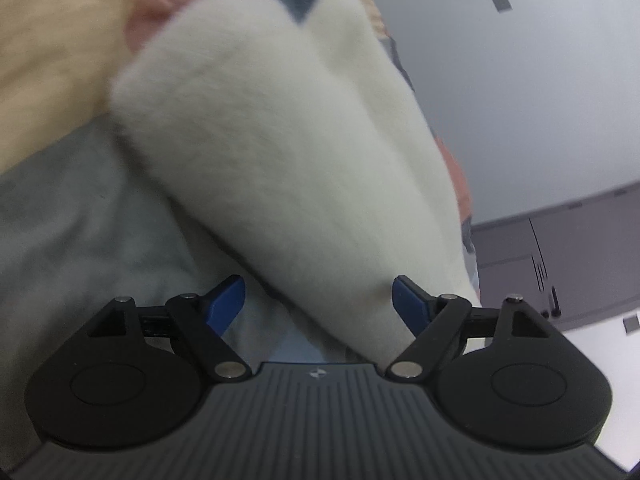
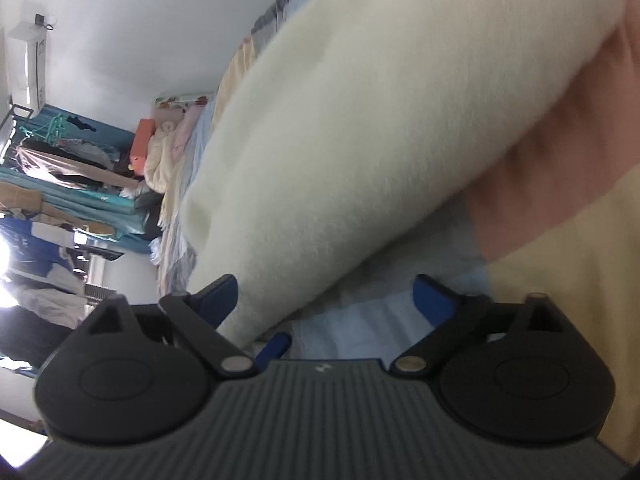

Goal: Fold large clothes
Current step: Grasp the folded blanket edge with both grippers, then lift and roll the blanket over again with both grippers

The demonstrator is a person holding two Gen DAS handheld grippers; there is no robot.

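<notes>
- Left gripper (image 1: 319, 300): blue fingers spread wide, released; fuzzy cream-white fleece garment (image 1: 280, 152) runs between them, touching the right-side finger.
- Right gripper (image 2: 326, 300): also spread apart, not clamped; same garment (image 2: 360, 120) drapes past its left-side finger.
- Garment lies over a peach, yellow & pale-blue patchwork bedspread (image 2: 560, 264).
- Bkgd: cluttered clothes rack (image 2: 60, 168), wall AC unit (image 2: 28, 68).

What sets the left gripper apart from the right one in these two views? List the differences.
The left gripper has the fluffy white garment passing by its right-hand blue finger; on the right gripper the cloth lies against the left-hand finger.

Behind the left gripper are a plain wall and grey cabinet; behind the right, a cluttered clothes rack.

Shared: both have their fingers spread open, with nothing pinched, over pastel bedding.
</notes>
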